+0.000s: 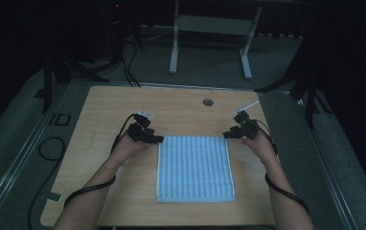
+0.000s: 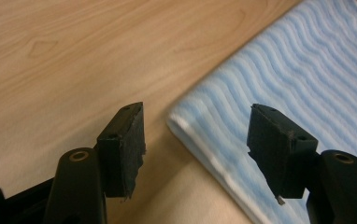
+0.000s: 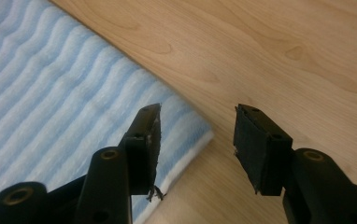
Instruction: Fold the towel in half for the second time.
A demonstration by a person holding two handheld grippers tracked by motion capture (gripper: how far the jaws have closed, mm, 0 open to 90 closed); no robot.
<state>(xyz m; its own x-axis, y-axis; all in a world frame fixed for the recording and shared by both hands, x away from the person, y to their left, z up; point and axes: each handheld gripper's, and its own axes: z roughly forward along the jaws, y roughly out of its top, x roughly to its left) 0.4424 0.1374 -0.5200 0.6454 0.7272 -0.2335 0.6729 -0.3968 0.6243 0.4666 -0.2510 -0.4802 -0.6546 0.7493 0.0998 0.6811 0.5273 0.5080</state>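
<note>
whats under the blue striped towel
The blue striped towel lies flat on the wooden table, folded at its edges. Whatever sits beneath it is covered; no bulge shows.

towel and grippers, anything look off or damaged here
The blue striped towel lies flat and square on the table, nothing spilled. One oddity: the left gripper and right gripper have worn pads, with frayed, ragged lower edges. Both stand open at the towel's far corners, gripping nothing.

A light wood-grain table (image 1: 104, 110) carries a blue-and-white striped towel (image 1: 195, 167), lying flat and folded toward the table's near edge, with a small round hole (image 1: 208, 102) beyond the towel.
</note>
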